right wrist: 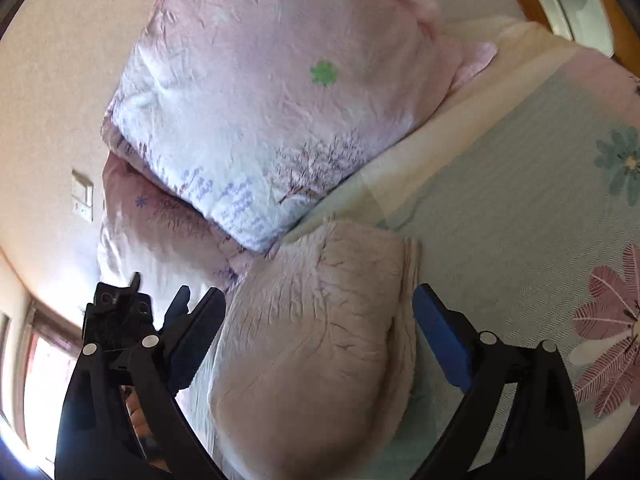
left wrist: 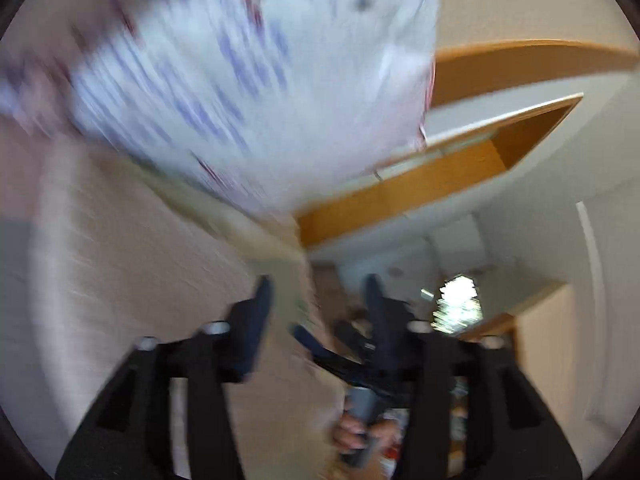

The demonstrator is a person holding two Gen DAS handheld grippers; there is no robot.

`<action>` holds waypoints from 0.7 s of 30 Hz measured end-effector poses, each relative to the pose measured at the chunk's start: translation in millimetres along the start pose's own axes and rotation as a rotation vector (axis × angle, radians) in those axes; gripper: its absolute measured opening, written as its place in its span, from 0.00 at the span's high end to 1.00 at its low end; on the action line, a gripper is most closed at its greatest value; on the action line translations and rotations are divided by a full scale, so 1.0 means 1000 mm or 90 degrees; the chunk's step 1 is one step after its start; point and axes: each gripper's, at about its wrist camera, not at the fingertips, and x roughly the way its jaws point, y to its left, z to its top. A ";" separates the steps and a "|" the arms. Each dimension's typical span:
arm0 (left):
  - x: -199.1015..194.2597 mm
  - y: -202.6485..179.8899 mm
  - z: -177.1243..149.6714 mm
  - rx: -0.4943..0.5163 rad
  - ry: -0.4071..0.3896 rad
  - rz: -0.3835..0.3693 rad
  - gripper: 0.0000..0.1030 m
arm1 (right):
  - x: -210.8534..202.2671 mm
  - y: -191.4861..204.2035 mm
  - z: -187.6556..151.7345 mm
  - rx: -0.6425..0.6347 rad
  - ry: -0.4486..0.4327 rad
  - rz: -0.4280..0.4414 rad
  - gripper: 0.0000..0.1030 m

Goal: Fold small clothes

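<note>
Right wrist view: right tongs [right wrist: 320, 320] stood apart, astride the folded pink garment [right wrist: 316, 340] on the bed [right wrist: 500, 208]. Left tongs [left wrist: 318, 308] were apart, empty, in blur. Judgement: fold near complete; next, pressing flat.

The right claw [right wrist: 320, 320] has black angular arms, round silver screws at the joints and blue finger pads [right wrist: 440, 332]; the left claw [left wrist: 318, 300], blurred, shows the same black arms, silver screws and dark blue fingers [left wrist: 260, 312].
</note>
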 end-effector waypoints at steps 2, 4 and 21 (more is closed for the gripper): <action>-0.031 0.003 0.002 0.040 -0.036 0.098 0.29 | 0.014 -0.006 0.005 0.010 0.047 0.009 0.05; -0.034 0.019 0.000 0.020 0.001 0.188 0.29 | 0.037 -0.014 0.008 0.042 0.104 -0.004 0.05; -0.021 0.033 -0.037 0.061 0.091 0.173 0.64 | 0.071 0.027 -0.018 0.012 0.148 0.124 0.76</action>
